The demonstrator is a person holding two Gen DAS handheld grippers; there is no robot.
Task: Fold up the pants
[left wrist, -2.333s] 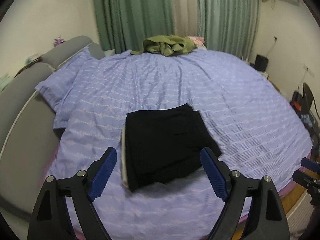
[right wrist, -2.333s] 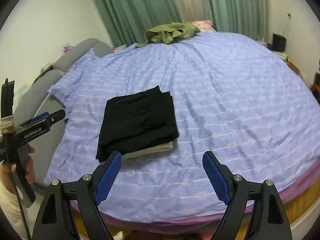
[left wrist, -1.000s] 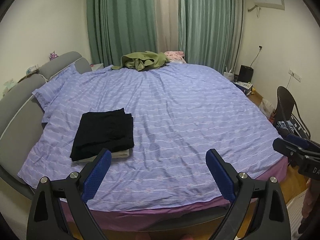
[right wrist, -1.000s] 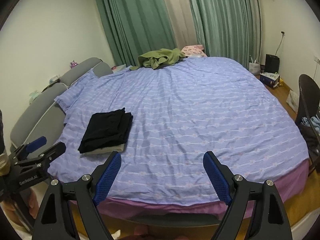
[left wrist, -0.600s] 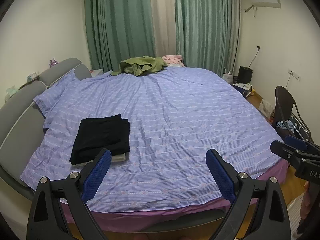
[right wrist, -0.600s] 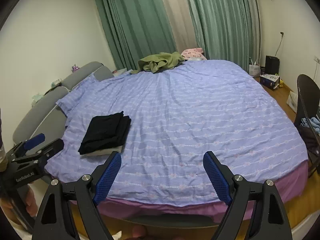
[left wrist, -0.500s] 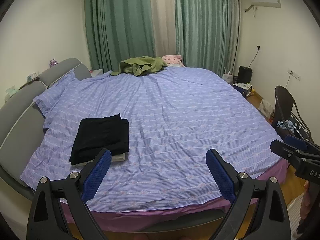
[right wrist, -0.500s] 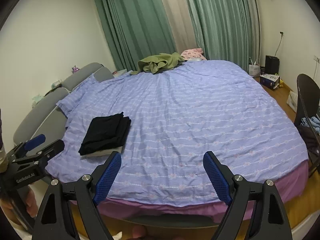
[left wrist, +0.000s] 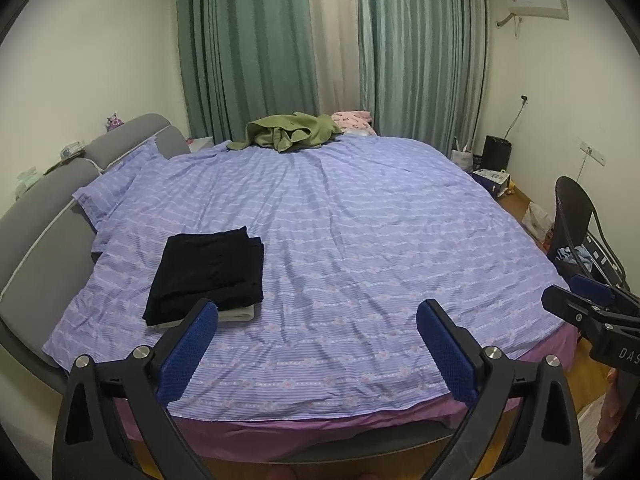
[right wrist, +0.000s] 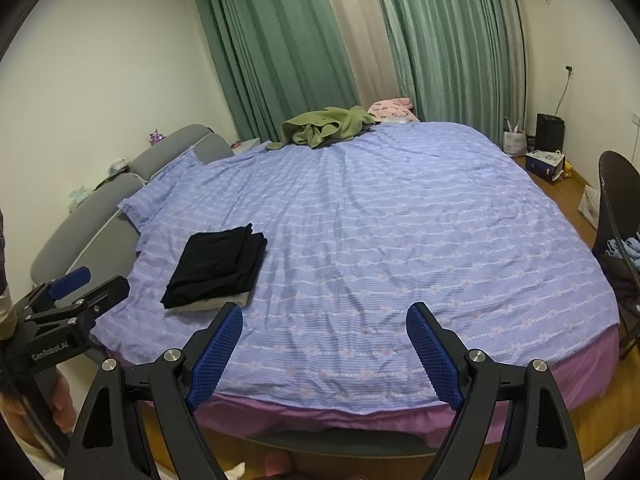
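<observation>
Folded black pants (left wrist: 208,270) lie on top of a folded pale garment (left wrist: 236,314) on the left side of the purple striped bed (left wrist: 360,240). They also show in the right wrist view (right wrist: 218,264). My left gripper (left wrist: 318,344) is open and empty, held back off the bed's near edge. My right gripper (right wrist: 324,346) is open and empty too, also off the near edge. Each gripper shows at the edge of the other's view.
An olive garment (left wrist: 292,134) and a pink one (left wrist: 354,118) lie at the far edge of the bed. A grey headboard (left wrist: 44,204) runs along the left. A dark chair (left wrist: 576,224) with clothes, boxes and bags stand on the floor at the right.
Both grippers have drawn back from the folded black pants, well away from the bed. In the last half second the views barely shift.
</observation>
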